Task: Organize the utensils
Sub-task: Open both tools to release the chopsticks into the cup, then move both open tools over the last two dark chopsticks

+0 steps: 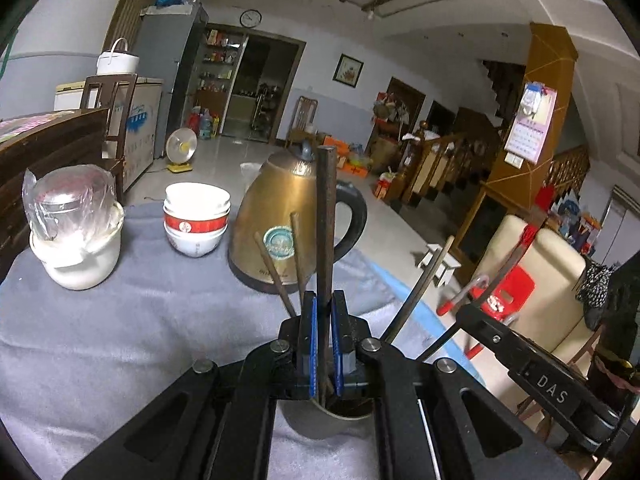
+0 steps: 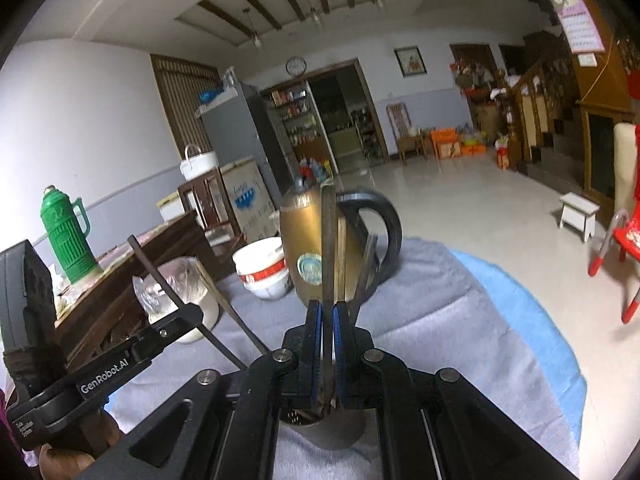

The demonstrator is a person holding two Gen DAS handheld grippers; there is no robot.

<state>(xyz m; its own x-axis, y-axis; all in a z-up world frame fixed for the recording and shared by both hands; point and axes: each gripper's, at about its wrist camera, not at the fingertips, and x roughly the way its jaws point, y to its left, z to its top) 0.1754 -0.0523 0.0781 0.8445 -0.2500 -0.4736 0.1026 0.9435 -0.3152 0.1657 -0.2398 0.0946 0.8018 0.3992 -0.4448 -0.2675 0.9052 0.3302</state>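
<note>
The left gripper [image 1: 324, 344] is clamped on a dark chopstick [image 1: 325, 220] that rises up the middle of the frame, its lower end in a metal cup [image 1: 324, 416] at lower centre. The right gripper [image 2: 328, 352] pinches another chopstick [image 2: 329, 248] over the same cup [image 2: 320, 428]. More chopsticks [image 1: 276, 268] lean out of the cup. Just behind, blocking the centre view, stands a brass kettle [image 1: 280, 216]; left of it stacked bowls [image 1: 196, 220] and a plastic-wrapped jar [image 1: 72, 224], all on grey cloth [image 1: 140, 320].
</note>
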